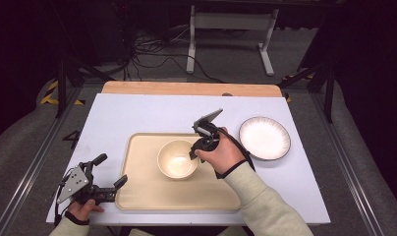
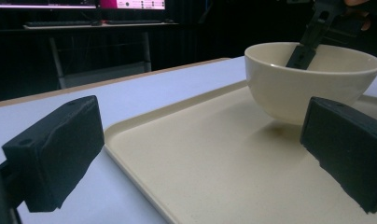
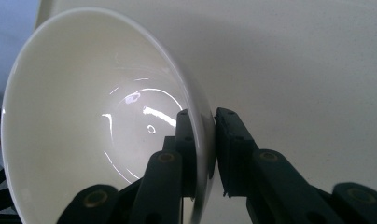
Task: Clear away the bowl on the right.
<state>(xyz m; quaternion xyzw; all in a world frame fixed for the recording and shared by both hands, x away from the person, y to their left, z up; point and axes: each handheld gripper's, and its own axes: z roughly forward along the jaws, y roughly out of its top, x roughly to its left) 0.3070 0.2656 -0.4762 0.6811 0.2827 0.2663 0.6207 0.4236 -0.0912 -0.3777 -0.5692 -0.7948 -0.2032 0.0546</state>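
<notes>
A cream bowl (image 1: 177,159) is over the middle of a beige tray (image 1: 142,189). My right gripper (image 1: 194,153) is shut on the bowl's right rim, one jaw inside and one outside the wall (image 3: 203,121). In the left gripper view the bowl (image 2: 312,77) is at the upper right, with a shadow under it and one jaw of the right gripper dipping inside it. My left gripper (image 1: 113,171) rests at the tray's near left corner, jaws wide open with nothing between them; its pads (image 2: 56,151) frame the tray's edge.
A white plate with a dark rim (image 1: 264,137) lies on the white table (image 1: 137,115) to the right of the tray. A wooden strip (image 1: 186,88) runs along the table's far edge. Beyond it are cables and a stand on the floor.
</notes>
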